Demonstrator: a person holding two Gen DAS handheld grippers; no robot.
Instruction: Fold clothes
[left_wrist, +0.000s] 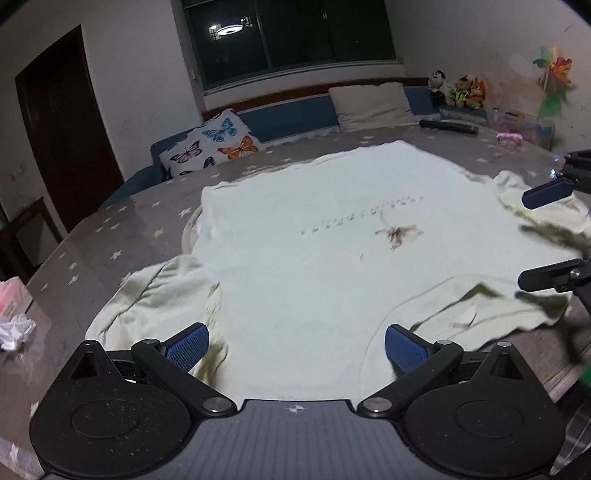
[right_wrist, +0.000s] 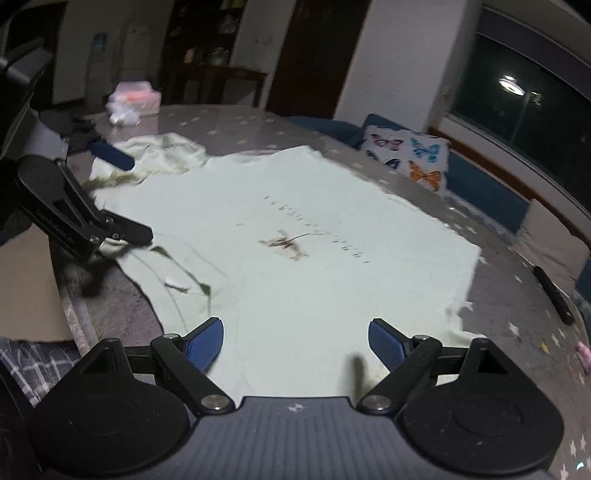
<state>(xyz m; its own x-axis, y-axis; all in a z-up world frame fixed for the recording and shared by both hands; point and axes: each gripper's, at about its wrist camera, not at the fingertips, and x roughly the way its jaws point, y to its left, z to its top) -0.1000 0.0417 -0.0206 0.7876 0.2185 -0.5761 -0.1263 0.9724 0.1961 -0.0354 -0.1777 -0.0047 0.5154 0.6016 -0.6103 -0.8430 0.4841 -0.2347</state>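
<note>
A pale T-shirt with a small dark print lies spread flat on the round star-patterned table. One sleeve is bunched at the near left, and the collar with its white label sits at the near right. My left gripper hovers open over the shoulder between them, with cloth under its blue pads but nothing pinched. My right gripper is open over the shirt's other shoulder. Each gripper also shows in the other's view: the right gripper and the left gripper.
A tissue pack and crumpled tissue lie at the table's left edge. A black remote and a small pink object lie at its far side. A butterfly cushion rests on the blue bench behind. Cardboard sits beside the table.
</note>
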